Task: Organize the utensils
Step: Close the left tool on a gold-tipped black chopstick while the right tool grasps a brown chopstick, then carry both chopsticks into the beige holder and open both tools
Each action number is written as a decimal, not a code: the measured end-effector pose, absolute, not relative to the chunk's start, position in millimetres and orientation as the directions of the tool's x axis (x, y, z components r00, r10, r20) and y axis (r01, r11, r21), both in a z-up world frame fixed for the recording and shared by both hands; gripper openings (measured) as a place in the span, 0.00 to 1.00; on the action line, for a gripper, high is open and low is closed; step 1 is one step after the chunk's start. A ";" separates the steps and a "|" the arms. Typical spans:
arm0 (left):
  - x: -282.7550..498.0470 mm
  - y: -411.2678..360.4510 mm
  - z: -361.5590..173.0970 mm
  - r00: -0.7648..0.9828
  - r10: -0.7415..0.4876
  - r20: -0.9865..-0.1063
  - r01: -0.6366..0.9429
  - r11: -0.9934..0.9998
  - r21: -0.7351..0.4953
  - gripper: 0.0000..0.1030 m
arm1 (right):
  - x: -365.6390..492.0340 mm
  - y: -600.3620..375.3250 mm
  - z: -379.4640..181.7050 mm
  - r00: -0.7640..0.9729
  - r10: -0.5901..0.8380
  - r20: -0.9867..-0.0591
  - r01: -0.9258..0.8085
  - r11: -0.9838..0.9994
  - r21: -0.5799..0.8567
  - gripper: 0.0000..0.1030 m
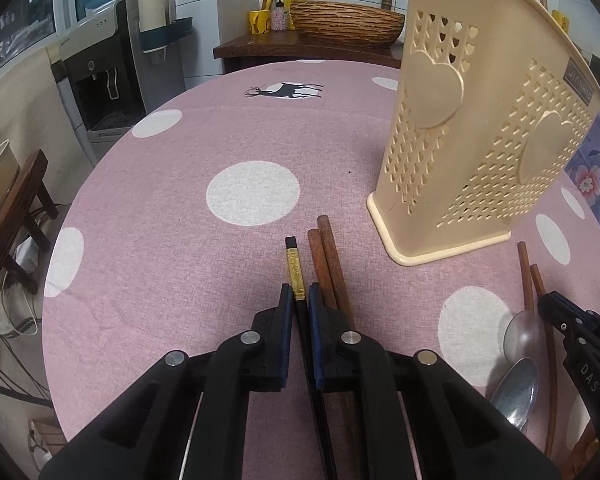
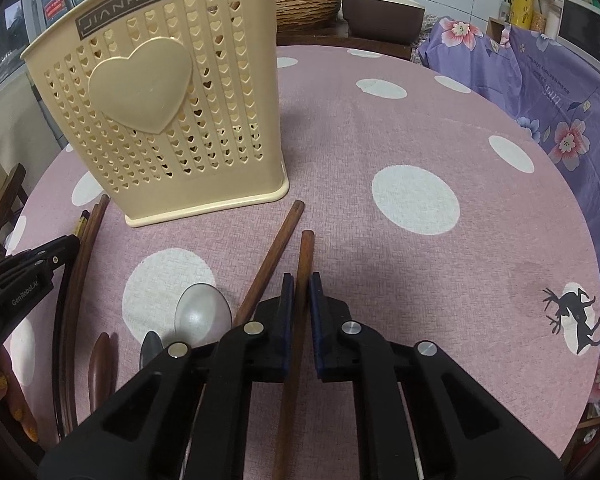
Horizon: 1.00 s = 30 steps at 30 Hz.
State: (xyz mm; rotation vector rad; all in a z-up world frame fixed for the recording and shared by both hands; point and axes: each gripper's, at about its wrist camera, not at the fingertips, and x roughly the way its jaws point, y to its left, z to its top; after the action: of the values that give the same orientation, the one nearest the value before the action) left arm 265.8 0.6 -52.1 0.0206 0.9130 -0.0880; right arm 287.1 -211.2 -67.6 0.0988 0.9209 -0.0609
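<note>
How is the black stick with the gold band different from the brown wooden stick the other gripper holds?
The black chopstick with the gold band is dark and shiny; the brown wooden chopstick is plain reddish wood. The left gripper pinches the black one, the right gripper the brown one. Both lie on the pink dotted tablecloth.

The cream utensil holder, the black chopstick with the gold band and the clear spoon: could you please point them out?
cream utensil holder [image 2: 140,92]: right wrist view, raised heart.
black chopstick [image 1: 294,276]: left wrist view, gold band.
clear spoon [image 2: 202,316]: right wrist view, bowl.
</note>
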 end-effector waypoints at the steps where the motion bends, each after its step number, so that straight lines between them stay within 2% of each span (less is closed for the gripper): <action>1: 266.0 0.5 -52.0 0.608 -0.070 -0.791 0.085 0.996 -0.023 0.09 | 287.7 -212.9 -67.6 0.604 -0.002 -0.797 0.095 0.993 0.070 0.08; 9: 268.7 9.4 -49.3 0.606 -0.140 -0.783 0.084 0.990 -0.112 0.08 | 286.1 -230.8 -60.1 0.641 0.104 -0.761 0.071 0.979 0.193 0.07; 16: 248.6 23.1 -14.9 0.682 -0.215 -0.699 0.110 0.975 -0.192 0.08 | 269.4 -260.3 -29.1 0.712 0.247 -0.658 0.004 0.935 0.356 0.07; 24: 214.1 40.4 43.1 0.770 -0.281 -0.573 0.164 0.955 -0.248 0.08 | 233.8 -285.6 31.8 0.804 0.304 -0.511 -0.102 0.917 0.385 0.07; 30: 195.4 50.5 68.1 0.798 -0.308 -0.519 0.190 0.945 -0.268 0.08 | 211.0 -294.5 57.6 0.830 0.335 -0.446 -0.158 0.908 0.389 0.07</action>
State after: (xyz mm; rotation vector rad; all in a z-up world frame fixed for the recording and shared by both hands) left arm 195.4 50.5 68.1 -0.2070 0.5900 -0.2692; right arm 211.0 -294.5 57.6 0.3475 0.5313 0.2673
